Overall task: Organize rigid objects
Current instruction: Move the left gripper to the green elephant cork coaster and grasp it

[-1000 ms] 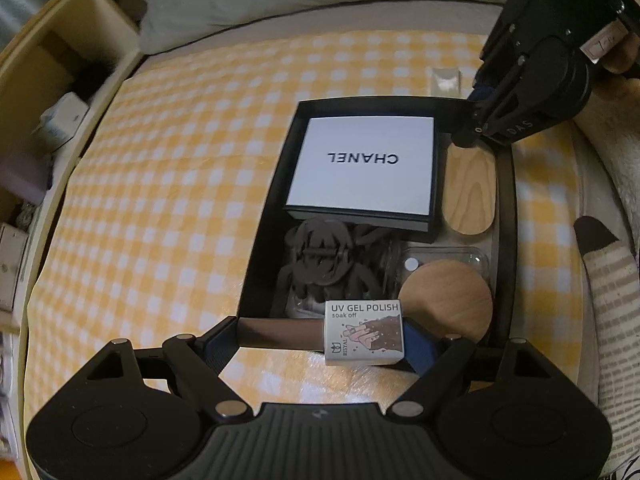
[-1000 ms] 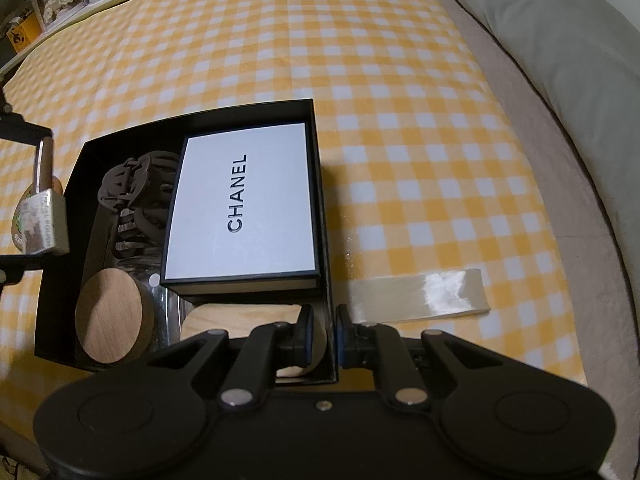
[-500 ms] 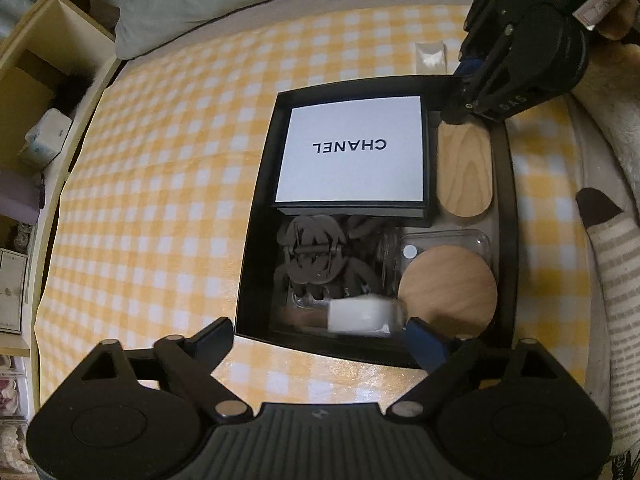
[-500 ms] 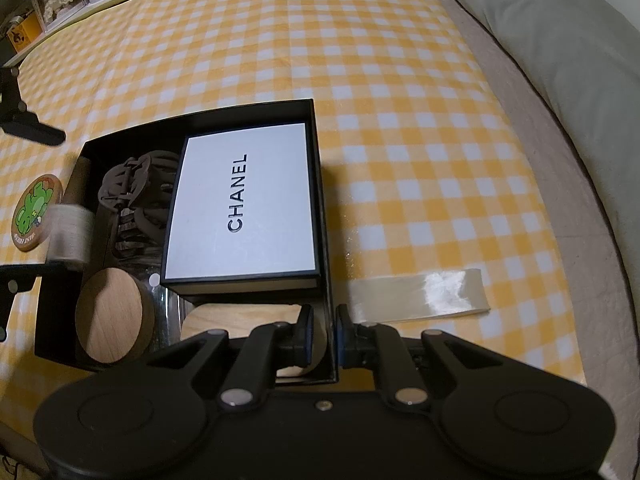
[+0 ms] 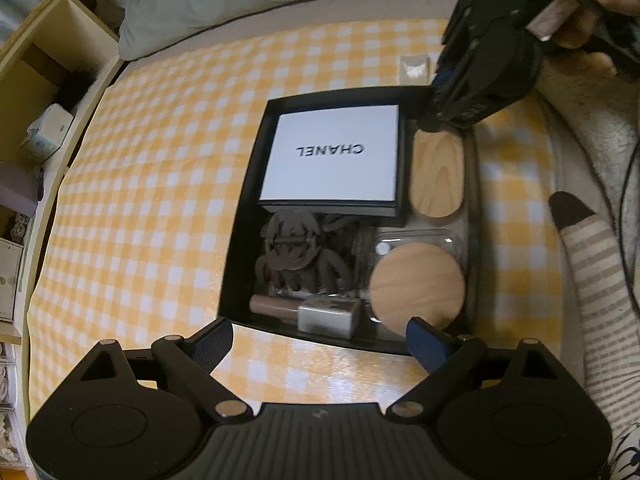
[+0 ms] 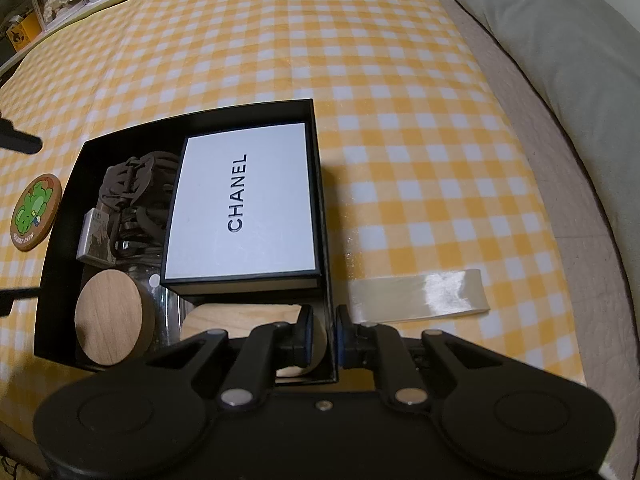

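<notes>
A black open box (image 5: 240,236) (image 6: 60,216) sits on the yellow checked cloth. In it lie a white CHANEL box (image 5: 332,160) (image 6: 240,204), brown hair claws (image 5: 296,252) (image 6: 132,188), a round wooden lid (image 5: 418,280) (image 6: 108,320), an oval wooden piece (image 5: 436,172) (image 6: 240,316) and the small gel polish box (image 5: 328,316) (image 6: 94,236). My left gripper (image 5: 320,340) is open and empty just in front of the black box. My right gripper (image 6: 322,332) is shut on the black box's wall at its corner.
A round green cartoon coaster (image 6: 36,212) lies on the cloth beside the black box. A clear flat strip (image 6: 420,292) (image 5: 416,68) lies on the other side. Grey pillows (image 6: 560,32) line the bed edge. Shelves (image 5: 40,92) stand at the left. A striped sock (image 5: 592,264) is at the right.
My left gripper opened and let go of the gel polish box, which now lies in the black box. The left gripper drew back. The right gripper has not moved.
</notes>
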A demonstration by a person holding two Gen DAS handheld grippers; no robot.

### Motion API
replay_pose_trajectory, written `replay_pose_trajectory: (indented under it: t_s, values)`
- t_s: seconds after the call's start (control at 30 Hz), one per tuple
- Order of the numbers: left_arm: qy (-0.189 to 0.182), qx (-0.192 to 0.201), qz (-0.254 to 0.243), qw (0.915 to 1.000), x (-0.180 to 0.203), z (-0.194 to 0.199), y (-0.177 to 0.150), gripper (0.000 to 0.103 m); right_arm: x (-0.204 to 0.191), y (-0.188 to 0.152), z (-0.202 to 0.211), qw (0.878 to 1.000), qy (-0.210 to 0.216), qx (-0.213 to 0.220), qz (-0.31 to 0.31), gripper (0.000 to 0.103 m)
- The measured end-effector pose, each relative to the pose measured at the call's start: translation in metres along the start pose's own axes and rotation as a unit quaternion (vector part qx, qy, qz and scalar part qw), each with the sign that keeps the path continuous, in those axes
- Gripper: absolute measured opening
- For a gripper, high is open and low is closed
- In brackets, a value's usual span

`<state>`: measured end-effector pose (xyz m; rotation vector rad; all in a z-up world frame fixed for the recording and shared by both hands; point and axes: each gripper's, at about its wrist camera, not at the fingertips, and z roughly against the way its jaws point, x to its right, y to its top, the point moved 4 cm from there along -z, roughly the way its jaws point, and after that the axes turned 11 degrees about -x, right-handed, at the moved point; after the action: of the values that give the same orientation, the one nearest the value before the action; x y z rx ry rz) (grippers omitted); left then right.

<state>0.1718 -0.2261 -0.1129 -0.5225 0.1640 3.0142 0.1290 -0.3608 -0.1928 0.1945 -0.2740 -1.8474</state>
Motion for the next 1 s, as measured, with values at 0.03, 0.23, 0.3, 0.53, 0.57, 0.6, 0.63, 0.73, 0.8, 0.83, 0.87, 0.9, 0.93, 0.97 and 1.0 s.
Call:
replay_pose_trajectory:
  t_s: [0.03, 0.23, 0.3, 0.53, 0.57, 0.6, 0.63, 0.73, 0.8, 0.83, 0.87, 0.9, 0.93, 0.97, 1.0]
  values:
    - [-0.002, 0.004, -0.001, 1.0000, 0.003, 0.003, 0.000, 0.094, 0.000, 0.000, 0.000, 1.000, 0.000, 0.000, 0.000, 0.012]
    - [-0.013, 0.050, 0.027, 0.9983, 0.023, 0.021, -0.010, 0.100, -0.001, 0.000, 0.000, 1.000, 0.000, 0.000, 0.000, 0.009]
    - [-0.023, 0.070, 0.033, 0.9967, 0.031, 0.027, -0.018, 0.101, -0.001, 0.001, -0.001, 1.000, 0.000, 0.001, -0.002, 0.008]
    - [-0.029, 0.137, 0.110, 0.9840, 0.042, 0.041, -0.048, 0.101, 0.004, 0.000, 0.002, 1.000, 0.004, 0.006, -0.010, 0.004]
    - [-0.030, 0.150, 0.129, 0.9799, 0.041, 0.042, -0.053, 0.101, 0.006, 0.000, 0.002, 1.000, 0.008, 0.007, -0.013, 0.004]
    - [-0.029, 0.158, 0.145, 0.9763, 0.038, 0.043, -0.057, 0.101, 0.007, 0.000, 0.002, 1.000, 0.011, 0.007, -0.016, 0.004]
    - [-0.025, 0.168, 0.165, 0.9717, 0.035, 0.044, -0.062, 0.101, 0.007, 0.000, 0.002, 1.000, 0.012, 0.007, -0.018, 0.004]
    - [-0.013, 0.200, 0.231, 0.9521, 0.022, 0.045, -0.078, 0.102, 0.008, 0.000, 0.003, 1.000, 0.008, 0.007, -0.015, 0.004]
    - [-0.005, 0.214, 0.296, 0.9308, 0.009, 0.041, -0.094, 0.102, 0.009, 0.000, 0.004, 1.000, 0.008, 0.007, -0.016, 0.004]
    - [-0.001, 0.214, 0.325, 0.9212, 0.002, 0.039, -0.100, 0.102, 0.009, 0.000, 0.004, 1.000, 0.009, 0.007, -0.017, 0.004]
    - [0.002, 0.209, 0.357, 0.9104, -0.006, 0.036, -0.109, 0.102, 0.010, 0.000, 0.004, 1.000, 0.009, 0.007, -0.017, 0.004]
    - [0.002, 0.204, 0.382, 0.9013, -0.013, 0.035, -0.116, 0.102, 0.010, 0.000, 0.004, 1.000, 0.008, 0.007, -0.017, 0.004]
    - [0.001, 0.202, 0.404, 0.8920, -0.021, 0.033, -0.122, 0.103, 0.010, 0.000, 0.005, 1.000, 0.008, 0.008, -0.016, 0.004]
    - [0.001, 0.203, 0.426, 0.8815, -0.028, 0.031, -0.129, 0.103, 0.010, 0.000, 0.004, 1.000, 0.008, 0.008, -0.016, 0.004]
    - [0.002, 0.204, 0.451, 0.8690, -0.034, 0.029, -0.138, 0.103, 0.010, 0.000, 0.004, 1.000, 0.009, 0.008, -0.016, 0.004]
